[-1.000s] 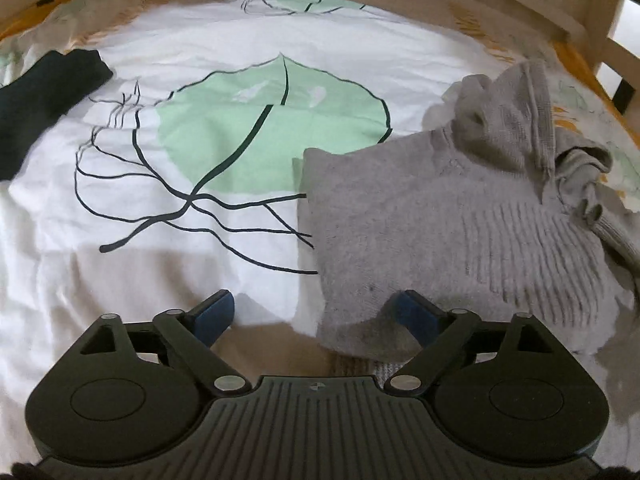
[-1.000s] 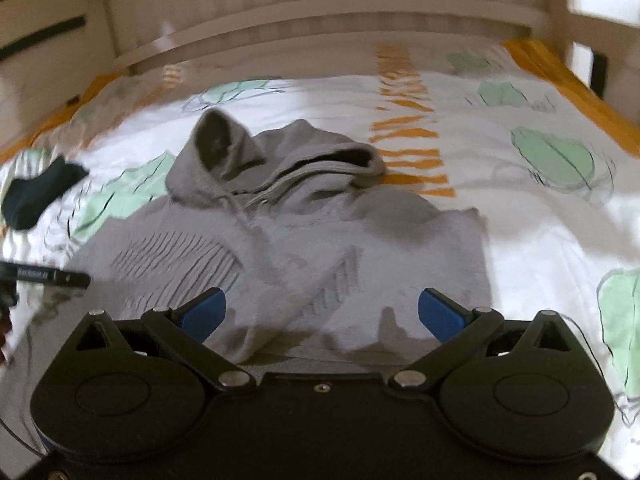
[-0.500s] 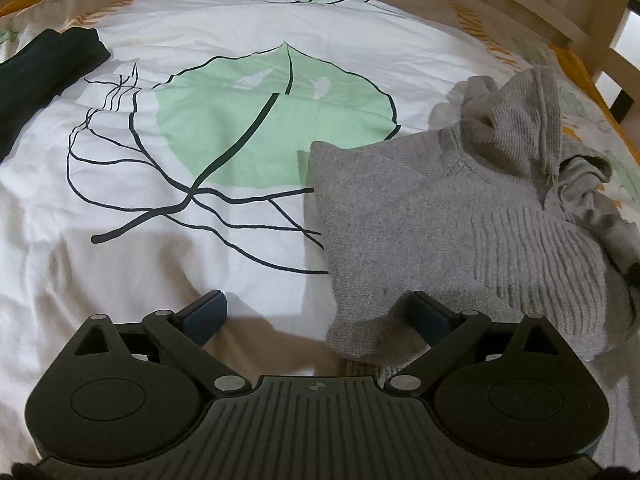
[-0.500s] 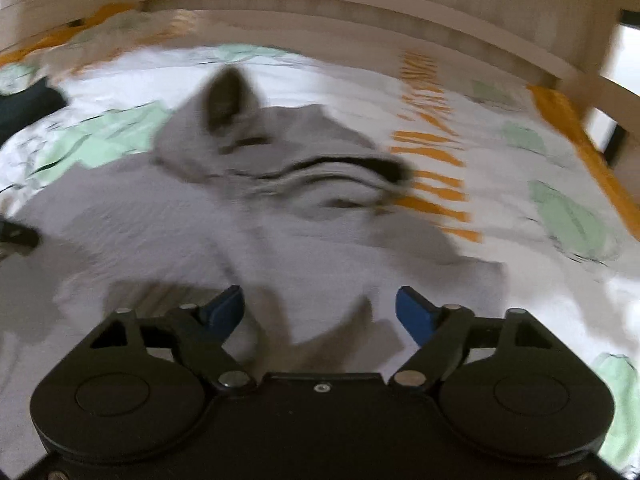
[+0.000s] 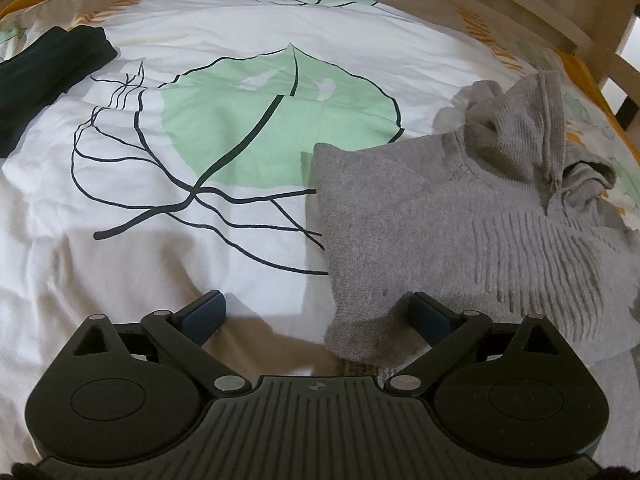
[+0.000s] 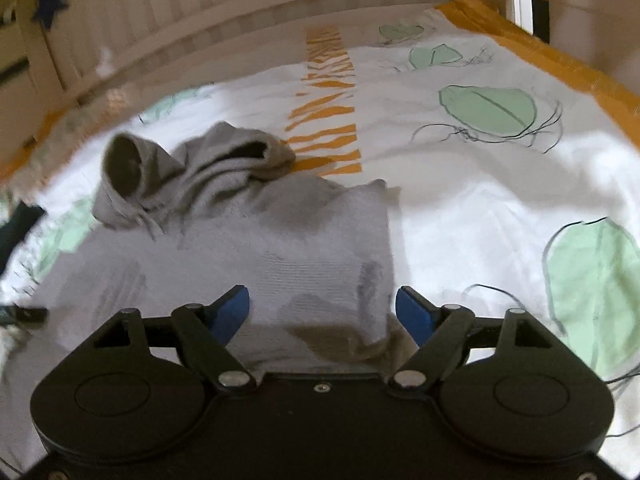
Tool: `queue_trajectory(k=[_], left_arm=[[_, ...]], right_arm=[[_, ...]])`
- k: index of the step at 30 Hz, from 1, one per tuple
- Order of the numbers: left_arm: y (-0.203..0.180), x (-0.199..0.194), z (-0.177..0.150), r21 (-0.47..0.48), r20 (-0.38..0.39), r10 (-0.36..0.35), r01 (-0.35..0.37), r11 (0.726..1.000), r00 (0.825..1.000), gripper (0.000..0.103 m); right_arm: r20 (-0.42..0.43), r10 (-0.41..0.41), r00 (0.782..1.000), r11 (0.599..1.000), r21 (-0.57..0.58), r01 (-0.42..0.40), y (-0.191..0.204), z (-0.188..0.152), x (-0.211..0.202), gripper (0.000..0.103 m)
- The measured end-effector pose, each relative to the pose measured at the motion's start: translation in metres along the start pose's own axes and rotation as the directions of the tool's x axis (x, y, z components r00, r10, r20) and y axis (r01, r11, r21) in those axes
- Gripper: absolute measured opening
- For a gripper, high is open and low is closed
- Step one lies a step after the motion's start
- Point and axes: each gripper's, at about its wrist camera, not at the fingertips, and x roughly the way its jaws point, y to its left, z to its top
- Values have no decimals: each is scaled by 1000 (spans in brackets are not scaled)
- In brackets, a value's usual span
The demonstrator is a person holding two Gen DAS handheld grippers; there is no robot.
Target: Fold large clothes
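- Leaf-printed bedding (image 5: 168, 264) inside a wooden bed frame (image 6: 256, 28) is the work surface.
- Ahead and to the right of the left gripper (image 5: 318, 318) lies the grey hooded sweater (image 5: 460, 216); its near corner sits between the spread jaws, ungrasped.
- Right gripper (image 6: 322, 314) has just narrowed a little but is still unclenched, straddling the sweater's opposite hem edge.
- Risk: pinching bedding along with the knit would drag the cover.
- Bunched hood (image 6: 180, 176) far ahead may spoil a flat fold.
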Motion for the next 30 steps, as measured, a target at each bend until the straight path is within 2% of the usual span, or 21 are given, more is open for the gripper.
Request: queue_trajectory(k=[3, 6, 8, 11, 14, 16, 18, 20, 21, 23, 25, 28, 30], left_arm=[[0, -2, 1, -7, 6, -4, 4, 1000, 1000, 99], [-3, -8, 4, -13, 30, -8, 8, 1000, 1000, 99], [-9, -15, 6, 5, 60, -6, 6, 1000, 998, 98], [-21, -27, 8, 41, 111, -17, 12, 999, 994, 98], [-34, -34, 9, 84, 148, -38, 25, 996, 988, 98], [-42, -36, 9, 117, 157, -51, 32, 993, 986, 98], [-48, -35, 7, 141, 157, -57, 35, 989, 986, 98], [-51, -32, 6, 153, 147, -63, 40, 987, 987, 98], [-51, -31, 4, 152, 143, -65, 43, 987, 988, 98], [-52, -29, 4, 151, 136, -66, 45, 987, 988, 98], [-52, -27, 3, 153, 135, -66, 46, 987, 989, 98], [-55, -29, 2, 155, 138, -72, 50, 987, 988, 98], [-56, -30, 2, 162, 144, -77, 53, 985, 987, 98]], right_arm=[[32, 34, 999, 999, -29, -33, 6, 6, 1, 77], [21, 7, 1000, 997, -81, -5, 12, 8, 10, 75], [20, -13, 1000, 995, -94, 15, 12, 6, 13, 75], [-4, 7, 1000, 997, -72, -7, 7, 4, 18, 74], [-4, 19, 1000, 996, -87, -19, 9, 1, 19, 66], [-1, 23, 1000, 993, -113, -23, 14, 0, 19, 64], [-4, 27, 1000, 990, -137, -27, 18, -2, 20, 58], [-4, 27, 1000, 989, -147, -27, 21, -4, 20, 47], [-1, 28, 1000, 988, -151, -28, 22, -4, 20, 44], [11, 21, 1000, 985, -174, -19, 26, -4, 18, 32], [18, 25, 1000, 978, -205, -21, 33, -4, 16, 24], [34, 45, 998, 968, -249, -35, 46, -2, 9, 21], [82, 81, 993, 964, -258, -58, 54, 4, -2, 20]])
